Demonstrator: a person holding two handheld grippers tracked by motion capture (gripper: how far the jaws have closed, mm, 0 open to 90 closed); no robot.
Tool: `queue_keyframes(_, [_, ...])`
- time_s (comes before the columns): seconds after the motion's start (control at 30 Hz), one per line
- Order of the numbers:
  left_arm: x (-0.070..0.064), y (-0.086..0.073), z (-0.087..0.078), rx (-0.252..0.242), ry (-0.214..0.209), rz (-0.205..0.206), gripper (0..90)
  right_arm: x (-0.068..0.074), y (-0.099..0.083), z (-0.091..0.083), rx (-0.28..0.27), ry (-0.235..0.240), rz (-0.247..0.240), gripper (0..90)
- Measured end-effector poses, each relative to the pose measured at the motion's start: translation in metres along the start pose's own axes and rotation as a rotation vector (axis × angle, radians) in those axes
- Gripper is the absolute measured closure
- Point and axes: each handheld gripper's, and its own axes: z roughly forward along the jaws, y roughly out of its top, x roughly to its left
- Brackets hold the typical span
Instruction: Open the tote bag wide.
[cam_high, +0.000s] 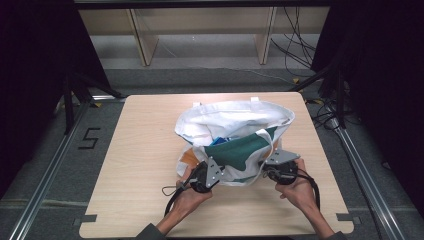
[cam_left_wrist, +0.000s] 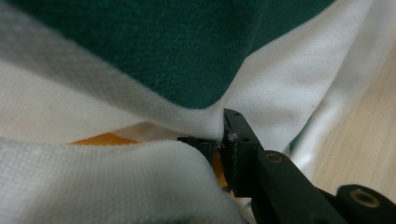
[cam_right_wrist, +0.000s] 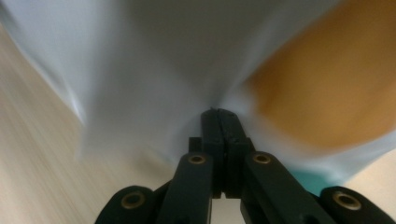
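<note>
Both grippers, left gripper (cam_high: 212, 172) and right gripper (cam_high: 272, 165), clenched on near edge of bag (cam_high: 235, 125); thin pinch (cloth only) may slip, spilling contents onto bench (cam_high: 145, 150).

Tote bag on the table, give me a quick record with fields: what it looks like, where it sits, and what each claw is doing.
item: white tote bag with green and orange patches
position: on the wooden table, mouth open toward the person
contents: something blue inside, too small to identify
left claw: jaws pinched on the bag's white fabric at its near left edge
right claw: jaws closed on the bag's fabric at its near right edge; view blurred
</note>
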Motion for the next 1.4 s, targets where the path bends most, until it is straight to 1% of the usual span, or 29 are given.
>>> queue_keyframes(0.07, [-0.001,-0.003,0.003,-0.016,-0.002,-0.017,82.4,-0.001,-0.006,0.007,0.021,-0.002,0.011,90.0])
queue_keyframes(0.2, [-0.002,-0.003,0.006,-0.002,0.000,-0.008,82.4,-0.009,-0.005,-0.006,-0.038,0.032,0.041,90.0])
queue_keyframes(0.23, [-0.003,-0.002,0.006,-0.016,0.002,-0.031,82.5,-0.010,-0.004,-0.012,-0.050,0.039,0.054,90.0])
queue_keyframes(0.33, [-0.002,0.000,0.004,-0.022,0.008,-0.035,82.4,-0.016,0.000,-0.033,-0.112,0.047,0.099,87.0])
queue_keyframes(0.37, [-0.001,0.000,0.003,-0.016,0.004,-0.034,82.4,-0.018,0.001,-0.041,-0.133,0.038,0.134,84.4])
queue_keyframes(0.4, [0.002,0.001,0.002,0.013,0.009,-0.004,82.4,-0.020,0.002,-0.050,-0.145,0.040,0.151,82.8])
queue_keyframes(0.43, [0.002,0.001,0.002,0.010,0.012,-0.009,82.3,-0.023,0.005,-0.058,-0.173,0.028,0.143,80.1])
queue_keyframes(0.47, [-0.001,0.001,0.004,-0.024,0.004,-0.051,82.3,-0.024,0.007,-0.068,-0.181,0.018,0.169,76.6])
queue_keyframes(0.5, [-0.001,0.002,0.004,-0.023,0.005,-0.053,82.3,-0.024,0.011,-0.078,-0.198,0.016,0.195,74.8])
queue_keyframes(0.53, [-0.001,0.002,0.004,-0.023,0.005,-0.053,82.3,-0.029,0.015,-0.084,-0.253,0.001,0.172,73.3])
queue_keyframes(0.57, [-0.001,0.002,0.004,-0.025,0.002,-0.063,82.3,-0.027,0.020,-0.092,-0.270,0.003,0.209,70.4])
queue_keyframes(0.63, [0.000,0.003,0.004,-0.026,0.006,-0.059,82.2,-0.028,0.031,-0.104,-0.325,0.010,0.204,63.8])
queue_keyframes(0.67, [0.000,0.003,0.004,-0.026,0.006,-0.059,82.1,-0.028,0.031,-0.104,-0.325,0.010,0.204,63.8])
queue_keyframes(0.73, [0.000,0.004,0.004,-0.025,0.006,-0.059,82.1,-0.020,0.048,-0.115,-0.364,0.031,0.185,56.1])
queue_keyframes(0.8, [0.001,0.005,0.003,-0.017,0.009,-0.046,82.0,-0.013,0.058,-0.117,-0.370,0.065,0.189,54.6])
queue_keyframes(0.83, [0.001,0.005,0.002,-0.016,0.005,-0.048,81.9,-0.012,0.063,-0.116,-0.380,0.042,0.166,53.6])
queue_keyframes(0.9, [0.001,0.005,0.002,-0.026,0.009,-0.057,81.9,-0.010,0.070,-0.111,-0.352,0.016,0.189,56.6])
queue_keyframes(0.93, [0.003,0.006,0.002,-0.034,0.000,-0.075,81.8,-0.012,0.072,-0.108,-0.357,0.001,0.180,64.7])
queue_keyframes(0.97, [0.007,0.008,0.001,-0.016,-0.002,-0.067,81.7,-0.011,0.072,-0.105,-0.366,0.004,0.180,75.9])
queue_keyframes(1.0, [0.007,0.008,0.001,-0.016,-0.002,-0.067,81.6,-0.011,0.072,-0.105,-0.366,0.004,0.180,75.9])
queue_keyframes(1.03, [0.011,0.012,0.002,-0.061,-0.014,-0.130,81.6,-0.012,0.072,-0.104,-0.412,-0.005,0.123,86.9])
queue_keyframes(1.1, [0.020,0.017,-0.001,-0.085,-0.024,-0.181,81.4,-0.010,0.073,-0.113,-0.440,-0.023,0.072,88.4])
queue_keyframes(1.17, [0.027,0.020,-0.001,-0.116,-0.047,-0.288,81.3,-0.003,0.076,-0.127,-0.464,-0.018,0.035,88.6])
queue_keyframes(1.2, [0.027,0.020,-0.001,-0.116,-0.047,-0.288,81.4,-0.003,0.076,-0.127,-0.464,-0.018,0.035,88.6])
queue_keyframes(1.23, [0.030,0.021,-0.001,-0.120,-0.042,-0.306,81.4,0.005,0.078,-0.135,-0.467,-0.035,-0.032,88.7])
queue_keyframes(1.27, [0.032,0.021,0.000,-0.104,-0.023,-0.296,81.5,0.011,0.075,-0.135,-0.443,-0.029,-0.042,88.7])
queue_keyframes(1.3, [0.032,0.020,0.002,-0.106,-0.032,-0.331,81.6,0.014,0.071,-0.132,-0.416,-0.040,-0.066,88.8])
queue_keyframes(1.33, [0.034,0.019,0.002,-0.101,-0.031,-0.338,81.7,0.016,0.065,-0.128,-0.377,-0.052,-0.087,88.8])
queue_keyframes(1.4, [0.033,0.017,0.005,-0.123,-0.048,-0.380,81.7,0.016,0.050,-0.116,-0.311,-0.033,-0.071,88.8])
